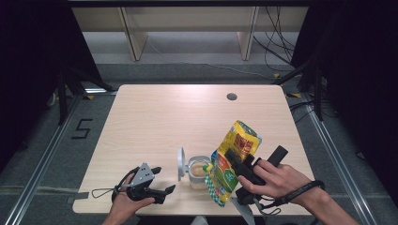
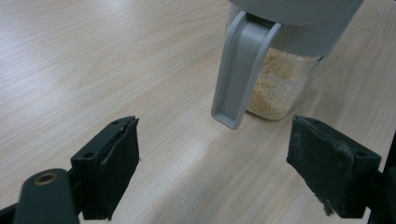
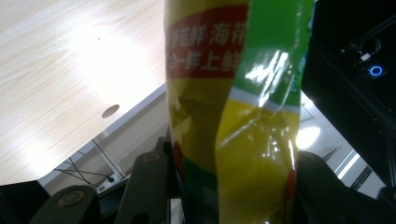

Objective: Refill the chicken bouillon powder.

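Hands enter at the table's (image 1: 150, 112) near edge. The left hand (image 1: 123, 206) rests its left gripper (image 1: 159, 180) low, jaws spread wide and empty, aimed at one clear jar (image 1: 198, 172) of pale granules. The right gripper (image 1: 234, 161), raised and tilted, clamps one yellow snack bag (image 1: 232, 161) over that jar.

Pale wooden table (image 1: 155, 117) on grey floor (image 1: 51, 140), dark surrounding walls.
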Available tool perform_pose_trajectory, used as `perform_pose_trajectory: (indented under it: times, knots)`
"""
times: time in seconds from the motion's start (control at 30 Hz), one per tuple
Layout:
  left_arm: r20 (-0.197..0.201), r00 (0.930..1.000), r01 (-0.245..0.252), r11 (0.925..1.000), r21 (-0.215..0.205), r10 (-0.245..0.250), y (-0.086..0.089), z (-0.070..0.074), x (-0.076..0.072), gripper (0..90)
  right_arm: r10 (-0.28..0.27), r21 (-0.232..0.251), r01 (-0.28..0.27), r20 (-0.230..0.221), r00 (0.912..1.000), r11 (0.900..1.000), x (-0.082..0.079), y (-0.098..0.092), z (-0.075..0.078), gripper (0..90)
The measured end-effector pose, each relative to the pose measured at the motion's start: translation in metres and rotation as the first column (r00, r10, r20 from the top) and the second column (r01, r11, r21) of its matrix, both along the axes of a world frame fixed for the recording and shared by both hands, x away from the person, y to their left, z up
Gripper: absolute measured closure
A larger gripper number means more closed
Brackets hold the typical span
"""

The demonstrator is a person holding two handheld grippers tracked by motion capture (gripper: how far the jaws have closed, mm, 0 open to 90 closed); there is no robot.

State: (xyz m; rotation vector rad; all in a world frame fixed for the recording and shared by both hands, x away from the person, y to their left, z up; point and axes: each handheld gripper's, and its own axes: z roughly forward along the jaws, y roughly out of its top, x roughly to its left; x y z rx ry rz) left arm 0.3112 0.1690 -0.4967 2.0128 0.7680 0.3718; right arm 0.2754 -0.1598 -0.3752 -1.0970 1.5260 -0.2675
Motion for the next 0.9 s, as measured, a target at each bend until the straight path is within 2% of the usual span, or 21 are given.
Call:
perform_pose_trajectory:
  times: [0.03,0.07,0.13,0.17,0.2,0.23,0.3,0.43,0.47,0.5,0.57,0.67,0.7,0.77,0.87,0.9]
  knots:
    - [-0.008,0.9999,-0.014,0.9998,-0.011,0.014,-0.0005,-0.0005,-0.0007,16.1,0.002,-0.007,-0.002,0.009,1.0,1.0,0.0006,0.0005,0.0008,64.8]
    - [-0.016,0.9996,-0.022,0.9988,-0.045,0.022,-0.0022,-0.0011,-0.0017,16.1,-0.002,-0.001,0.002,0.003,1.0,1.0,0.0012,0.0002,0.0007,64.8]
    - [-0.015,0.9997,-0.022,0.9987,-0.045,0.021,-0.0021,-0.0011,-0.0017,16.1,-0.001,-0.001,0.001,0.004,1.0,1.0,0.0008,-0.0006,0.0011,64.9]
    - [-0.009,0.9999,-0.014,0.9998,-0.012,0.014,-0.0004,-0.0004,-0.0008,16.1,-0.001,-0.001,0.001,0.006,1.0,1.0,0.0002,-0.0012,0.0009,64.9]
    - [-0.013,0.9998,-0.016,0.9993,-0.033,0.016,-0.0017,-0.0007,-0.0013,16.1,-0.003,-0.009,0.003,0.006,1.0,1.0,-0.0004,-0.0014,0.0008,64.9]
    - [-0.013,0.9998,-0.013,0.9994,-0.033,0.012,-0.0019,-0.0005,-0.0013,16.2,-0.006,0.002,0.006,-0.001,1.0,1.0,-0.0006,-0.0019,-0.0004,64.9]
    - [-0.007,0.9999,-0.012,0.9992,-0.038,0.012,-0.0025,-0.0012,-0.0014,16.1,-0.001,-0.012,0.001,0.002,1.0,1.0,-0.0013,-0.0014,-0.001,65.0]
    - [-0.005,1.0,-0.008,1.0,-0.005,0.008,-0.0004,-0.0004,-0.0004,16.1,0.003,0.003,-0.003,0.002,1.0,1.0,-0.001,-0.0007,-0.001,65.6]
    - [-0.017,0.9997,-0.018,0.9992,-0.035,0.018,-0.0019,-0.001,-0.0014,16.1,0.004,0.004,-0.004,0.003,1.0,1.0,-0.0007,-0.0005,-0.0009,65.7]
    - [-0.015,0.9997,-0.019,0.9992,-0.035,0.018,-0.0018,-0.0011,-0.0014,16.1,0.0,0.003,0.0,-0.001,1.0,1.0,-0.0004,-0.0004,-0.0008,65.8]
    - [-0.016,0.9997,-0.018,0.9992,-0.035,0.018,-0.0019,-0.0011,-0.0014,16.1,0.001,0.0,-0.001,0.001,1.0,1.0,-0.0001,-0.0008,-0.0007,65.8]
    - [-0.011,0.9999,-0.013,0.9999,-0.009,0.013,-0.0008,-0.0006,-0.0008,16.1,-0.004,0.002,0.004,-0.002,1.0,1.0,-0.0005,-0.0024,-0.0003,65.9]
    - [-0.012,0.9998,-0.016,0.9996,-0.024,0.015,-0.0015,-0.0008,-0.0012,16.1,-0.003,0.002,0.003,0.001,1.0,1.0,-0.0007,-0.003,0.0,66.0]
    - [-0.008,0.9998,-0.017,0.9998,-0.01,0.016,-0.0012,-0.0007,-0.001,16.1,-0.005,-0.004,0.005,0.004,1.0,1.0,-0.0014,-0.0035,0.0005,66.1]
    - [-0.01,0.9997,-0.022,0.9994,-0.026,0.022,-0.0021,-0.001,-0.0017,16.1,-0.004,0.005,0.004,0.002,1.0,1.0,-0.0017,-0.0039,-0.0007,66.1]
    - [-0.009,0.9998,-0.016,0.9998,-0.008,0.016,-0.001,-0.0007,-0.001,16.1,-0.004,0.006,0.004,0.001,1.0,1.0,-0.0017,-0.0039,-0.0009,66.1]
